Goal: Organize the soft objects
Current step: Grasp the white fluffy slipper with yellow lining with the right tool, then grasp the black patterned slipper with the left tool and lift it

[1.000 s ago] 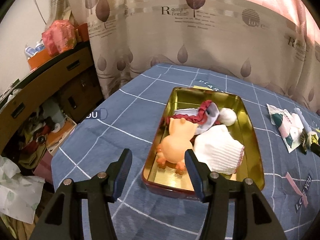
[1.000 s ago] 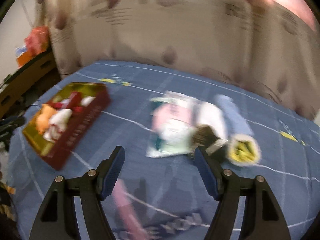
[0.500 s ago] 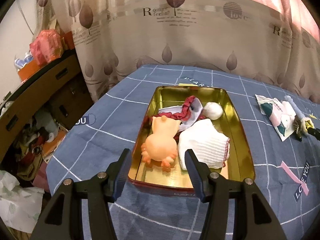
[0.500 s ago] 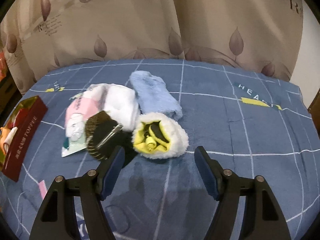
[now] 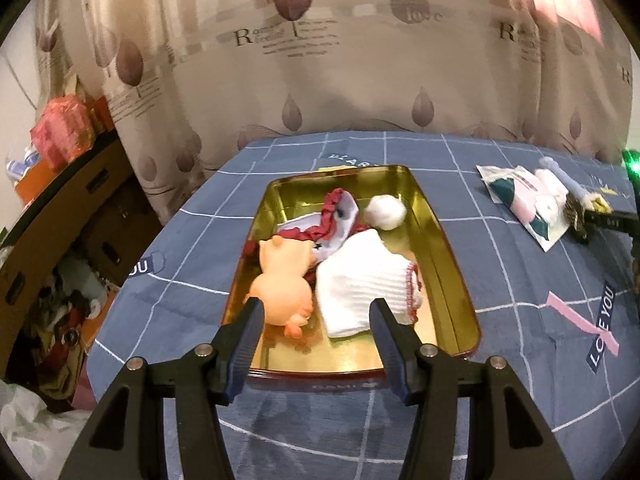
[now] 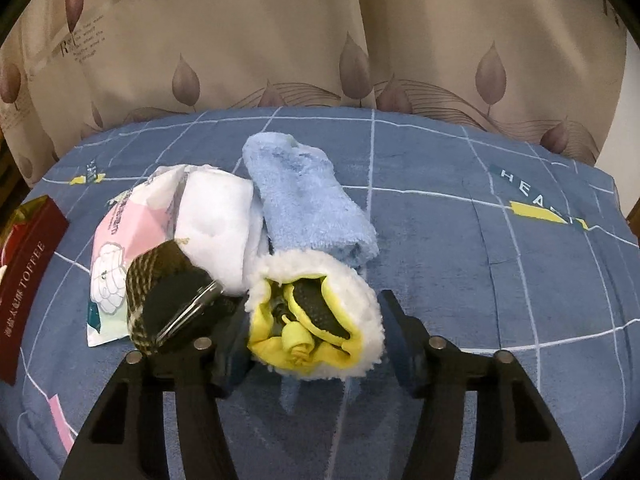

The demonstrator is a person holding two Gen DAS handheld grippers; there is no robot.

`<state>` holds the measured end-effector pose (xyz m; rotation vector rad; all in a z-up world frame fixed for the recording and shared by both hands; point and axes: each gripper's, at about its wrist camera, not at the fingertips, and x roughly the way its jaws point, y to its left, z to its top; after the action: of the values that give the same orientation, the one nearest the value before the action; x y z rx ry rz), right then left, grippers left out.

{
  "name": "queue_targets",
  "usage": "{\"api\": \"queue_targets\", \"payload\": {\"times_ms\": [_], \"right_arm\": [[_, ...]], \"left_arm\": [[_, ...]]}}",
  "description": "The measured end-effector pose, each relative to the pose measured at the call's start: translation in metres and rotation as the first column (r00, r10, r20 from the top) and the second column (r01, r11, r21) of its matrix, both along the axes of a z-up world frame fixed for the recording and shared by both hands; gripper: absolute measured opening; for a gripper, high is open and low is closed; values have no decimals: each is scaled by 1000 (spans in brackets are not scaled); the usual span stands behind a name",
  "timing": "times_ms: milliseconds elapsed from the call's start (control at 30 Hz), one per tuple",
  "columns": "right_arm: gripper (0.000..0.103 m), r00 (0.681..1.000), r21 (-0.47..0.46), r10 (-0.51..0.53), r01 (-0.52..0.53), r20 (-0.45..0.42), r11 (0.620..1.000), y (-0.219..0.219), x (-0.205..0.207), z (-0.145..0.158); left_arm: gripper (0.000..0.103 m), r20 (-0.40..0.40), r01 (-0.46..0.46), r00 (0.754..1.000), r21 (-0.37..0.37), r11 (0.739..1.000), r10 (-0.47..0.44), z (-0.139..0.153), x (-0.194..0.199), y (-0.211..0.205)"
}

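The right tongs (image 6: 314,340) have just been closing around the fleecy white-and-yellow slipper (image 6: 316,316), which sits between the jaws on the blue checked surface (image 6: 500,280); whether the pads press it yet I cannot tell. At its twelve o'clock lies a rolled blue towel (image 6: 308,200), at ten o'clock a white cloth (image 6: 216,224), at nine a dark checked item (image 6: 160,292). The left tongs (image 5: 316,328) hang spread and empty over the gold tin (image 5: 448,264), where an orange toy pig (image 5: 284,280), a white sock (image 5: 360,284) and a white pompom (image 5: 386,212) lie
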<state>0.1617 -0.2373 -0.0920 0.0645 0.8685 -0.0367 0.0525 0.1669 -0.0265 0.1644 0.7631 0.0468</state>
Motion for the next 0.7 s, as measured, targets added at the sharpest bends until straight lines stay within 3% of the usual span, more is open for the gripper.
{"api": "queue_targets", "payload": {"times_ms": [167, 433, 600, 700], "right_arm": [[41, 1000, 15, 7, -7, 27, 1000, -4, -10, 4], [40, 999, 10, 7, -8, 51, 1000, -7, -42, 12], [40, 999, -17, 4, -4, 39, 1000, -15, -65, 12], [40, 1000, -19, -5, 6, 26, 1000, -23, -76, 9]], "left_arm": [[56, -22, 42, 999, -9, 999, -43, -2, 0, -11], [56, -52, 142, 988, -58, 988, -145, -1, 0, -46], [56, -60, 246, 966, -75, 966, -251, 0, 6, -91], [56, -63, 333, 939, -71, 940, -337, 2, 11, -127]]}}
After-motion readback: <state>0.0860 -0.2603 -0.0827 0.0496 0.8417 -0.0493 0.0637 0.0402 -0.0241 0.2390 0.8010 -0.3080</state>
